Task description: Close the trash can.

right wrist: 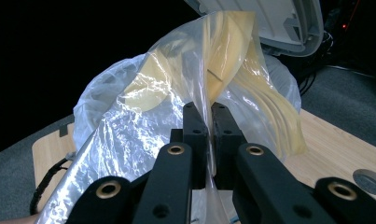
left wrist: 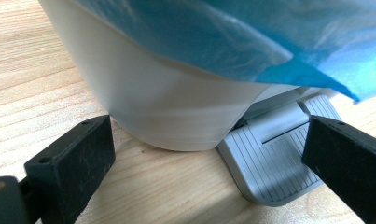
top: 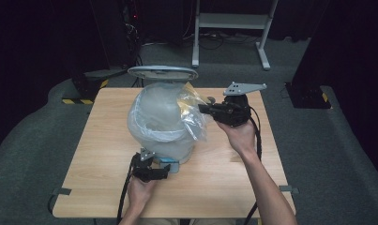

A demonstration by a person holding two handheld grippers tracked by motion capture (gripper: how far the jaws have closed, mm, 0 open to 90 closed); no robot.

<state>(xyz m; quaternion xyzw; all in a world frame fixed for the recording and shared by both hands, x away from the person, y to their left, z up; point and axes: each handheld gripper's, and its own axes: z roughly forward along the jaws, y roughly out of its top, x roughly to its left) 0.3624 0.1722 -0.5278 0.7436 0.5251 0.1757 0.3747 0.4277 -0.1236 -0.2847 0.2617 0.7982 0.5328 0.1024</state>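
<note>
While my right gripper (right wrist: 207, 112) has its fingers clamped on a fold of the clear plastic bag (top: 192, 115) at the right rim of the pedal bin (top: 161, 123) on the worktop (top: 215, 173), I judge the bag-lining step in hand. My left gripper (top: 154, 172), fingers spread and empty, sits at the bin's foot pedal (left wrist: 274, 163). Next, I must draw the film over the rim, the raised lid (top: 162, 72) behind the bin crowding that edge.

White bin (top: 161, 119), clear yellowish bag (top: 192, 110), grey ribbed pedal (left wrist: 274, 163), light woodgrain table (top: 224, 173).
</note>
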